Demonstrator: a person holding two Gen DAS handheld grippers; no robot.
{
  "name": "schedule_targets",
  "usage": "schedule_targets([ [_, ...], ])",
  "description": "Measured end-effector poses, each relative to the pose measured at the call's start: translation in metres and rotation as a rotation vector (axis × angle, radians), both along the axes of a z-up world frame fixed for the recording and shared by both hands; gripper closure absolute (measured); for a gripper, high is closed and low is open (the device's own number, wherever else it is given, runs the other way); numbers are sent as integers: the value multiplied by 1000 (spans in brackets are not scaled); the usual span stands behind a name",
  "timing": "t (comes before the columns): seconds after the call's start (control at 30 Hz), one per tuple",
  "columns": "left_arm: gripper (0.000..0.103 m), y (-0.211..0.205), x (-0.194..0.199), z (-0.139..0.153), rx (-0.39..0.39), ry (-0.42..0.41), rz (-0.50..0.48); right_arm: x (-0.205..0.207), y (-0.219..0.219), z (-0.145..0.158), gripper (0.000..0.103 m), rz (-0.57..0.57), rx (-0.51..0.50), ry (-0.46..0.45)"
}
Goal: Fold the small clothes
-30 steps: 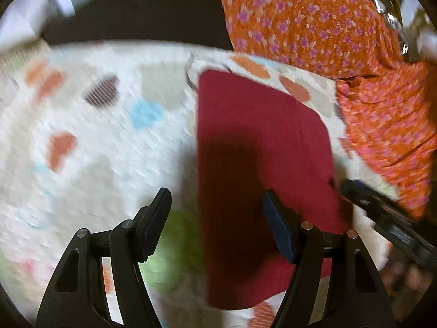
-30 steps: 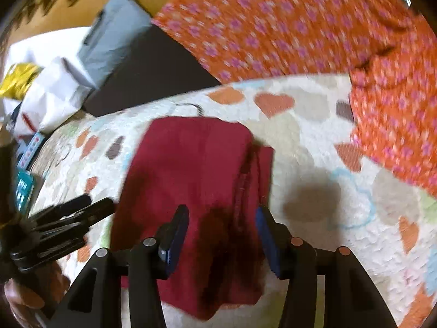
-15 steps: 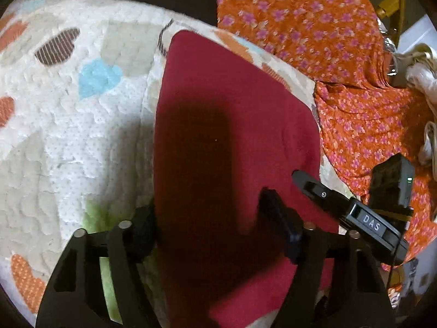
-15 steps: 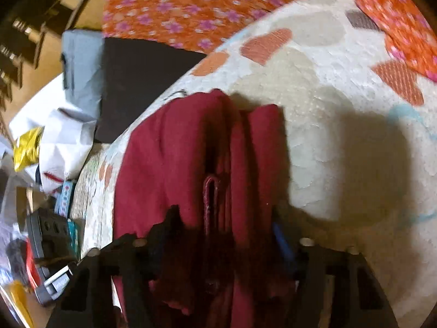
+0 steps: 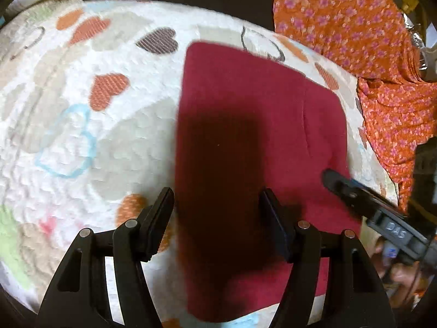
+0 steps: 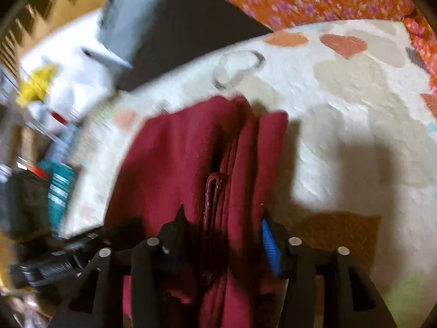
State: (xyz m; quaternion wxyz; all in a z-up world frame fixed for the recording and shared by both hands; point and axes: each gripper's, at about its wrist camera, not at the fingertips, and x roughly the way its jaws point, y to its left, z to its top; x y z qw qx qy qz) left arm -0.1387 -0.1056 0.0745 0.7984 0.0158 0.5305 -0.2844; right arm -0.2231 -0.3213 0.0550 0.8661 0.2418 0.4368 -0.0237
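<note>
A folded dark red garment (image 5: 254,142) lies flat on a white quilt (image 5: 82,125) printed with hearts. My left gripper (image 5: 218,213) is open, its jaws straddling the near left part of the garment from above. My right gripper (image 6: 224,235) is open with the garment's layered folded edge (image 6: 235,169) between its jaws; it also shows in the left wrist view (image 5: 363,205) at the garment's right edge. The left gripper (image 6: 54,262) shows blurred at the lower left of the right wrist view.
An orange flowered cloth (image 5: 355,27) lies along the quilt's far right side. A dark mat (image 6: 191,35), a grey folded item (image 6: 131,16) and white and yellow clutter (image 6: 49,87) sit beyond the quilt's far left edge.
The left gripper has pulled back and up, showing more quilt to the left. The right gripper stays around the folded edge, and its view has shifted and blurred.
</note>
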Motion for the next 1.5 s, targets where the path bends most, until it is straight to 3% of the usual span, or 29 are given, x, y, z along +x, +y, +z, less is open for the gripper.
schedule_targets([
  [0.1, 37, 3, -18, 18, 65, -143, 5, -17, 8, 27, 52, -2, -114, -22],
  [0.2, 37, 6, -27, 26, 83, -199, 20, -34, 26, 56, 52, 10, -206, -99],
  [0.27, 37, 10, -32, 30, 71, -226, 47, -36, 46, 64, 53, 103, -235, -151],
  [0.33, 37, 14, -35, 36, 79, -268, 70, -33, 67, 57, 57, 184, -305, -127],
  [0.4, 37, 15, -42, 43, 91, -321, 81, -28, 72, 36, 62, 174, -355, -27],
  [0.47, 37, 16, -48, 49, 97, -367, 81, -30, 63, 12, 62, 135, -319, 47],
  [0.6, 37, 16, -56, 59, 96, -443, 77, -51, 66, 20, 62, 101, -289, 16],
  [0.73, 37, 17, -57, 67, 61, -458, 79, -68, 84, 56, 61, 84, -394, -74],
  [0.9, 37, 18, -60, 68, 77, -472, 89, -72, 100, 84, 57, 21, -492, -140],
  [1.5, 37, 22, -57, 68, 74, -475, 102, -63, 91, 82, 57, -19, -407, -125],
])
